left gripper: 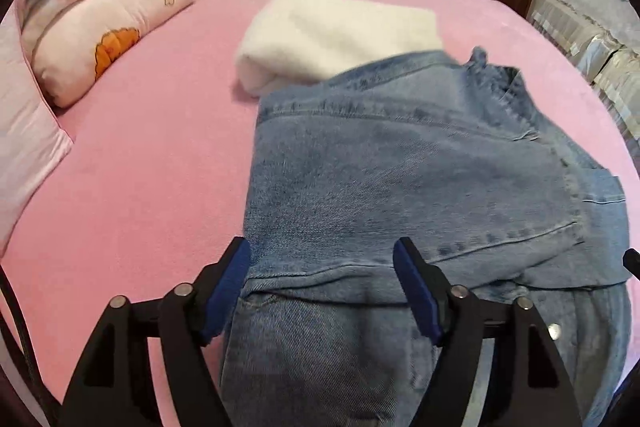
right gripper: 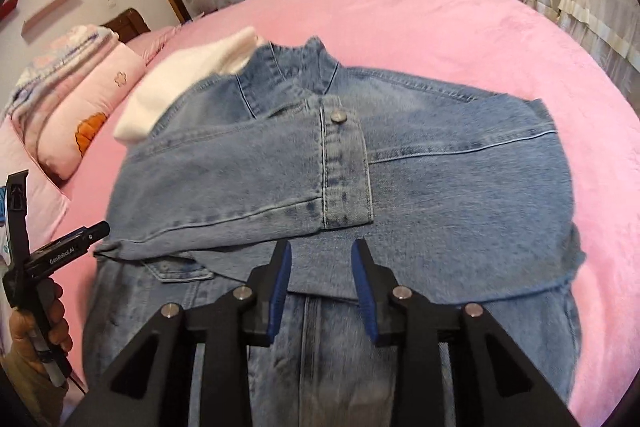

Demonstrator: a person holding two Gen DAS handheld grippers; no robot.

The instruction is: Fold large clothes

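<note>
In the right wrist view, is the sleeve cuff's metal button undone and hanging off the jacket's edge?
No. The cuff lies flat across the middle of the denim jacket, with its metal button fastened.

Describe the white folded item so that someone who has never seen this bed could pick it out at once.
On the pink bed, look past the denim jacket toward the pillow. The white garment lies there, partly under the jacket's collar: plain, fluffy, the only white thing on the sheet.

"GenRobot.AI", as far as the small print allows, is printed in white on the left gripper (right gripper: 68,247)'s black body.
</note>
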